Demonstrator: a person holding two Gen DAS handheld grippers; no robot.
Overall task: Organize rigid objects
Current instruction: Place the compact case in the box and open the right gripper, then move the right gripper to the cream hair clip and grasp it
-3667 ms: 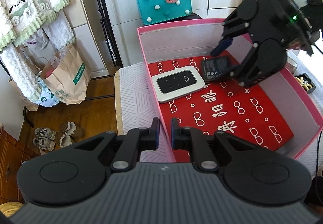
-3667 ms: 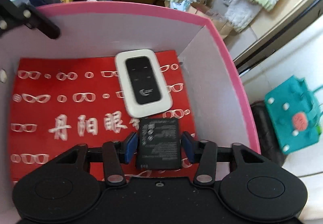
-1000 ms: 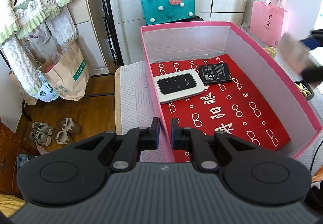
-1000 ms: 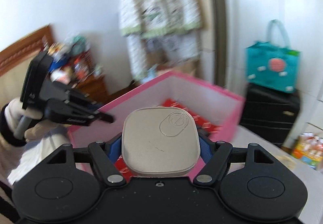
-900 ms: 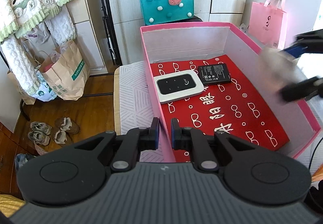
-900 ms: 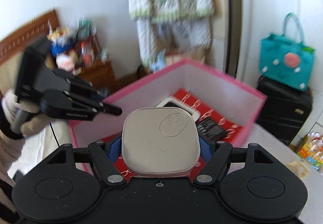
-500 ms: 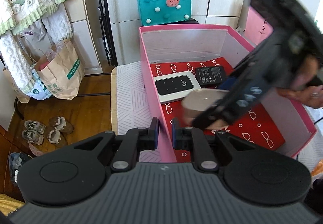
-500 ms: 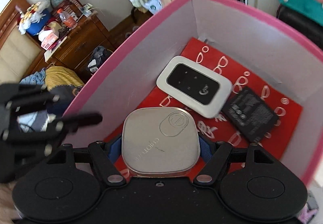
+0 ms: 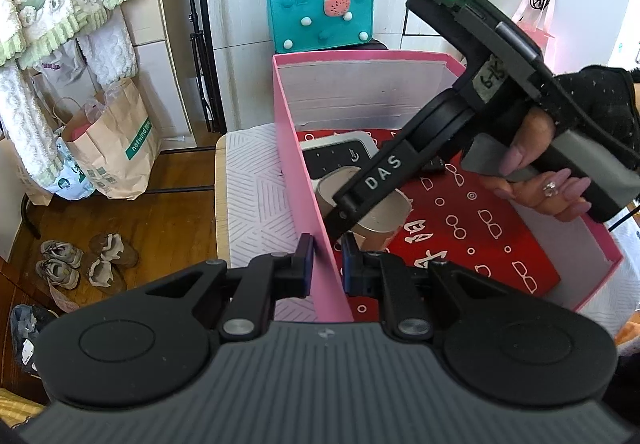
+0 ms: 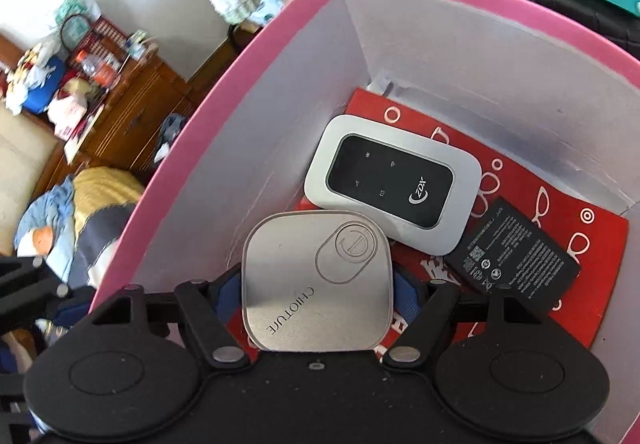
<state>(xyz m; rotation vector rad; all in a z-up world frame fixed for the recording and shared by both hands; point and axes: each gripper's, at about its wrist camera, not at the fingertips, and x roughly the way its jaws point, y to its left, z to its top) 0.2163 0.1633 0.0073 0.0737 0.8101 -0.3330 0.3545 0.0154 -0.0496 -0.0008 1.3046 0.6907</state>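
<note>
While the right gripper (image 10: pixel 318 284) hangs inside the pink box (image 10: pixel 224 95), two things already lie on the red liner (image 9: pixel 472 228): a white pocket wifi router (image 10: pixel 394 183) w/ black face, and a black battery pack (image 10: pixel 516 264) just beside it, toward the far corner. So by my read the task is partly done; the third item is on its way in, not yet set down.

That third item is a flat silver tin (image 10: pixel 318 282), rounded-square, lid stamped w/ lettering. Right fingers (image 10: pixel 404 294) stand wide apart but are clamped on the tin's two side edges, blue pads pressed against it. Tin sits low over the liner near the box's left wall, just in front of the router; whether its underside touches the liner yet I can't tell. Seen from the left wrist, the tin (image 9: pixel 380 211) shows tilted under the gripper's arm.

Left gripper (image 9: pixel 326 264) straddles the box's near wall, fingers nearly together, one each side of the pink cardboard; looks like pinching it to steady the box, tho actual pad contact isn't clear.

Left to do: lower, release, withdraw. What else waits outside the box isn't visible.
</note>
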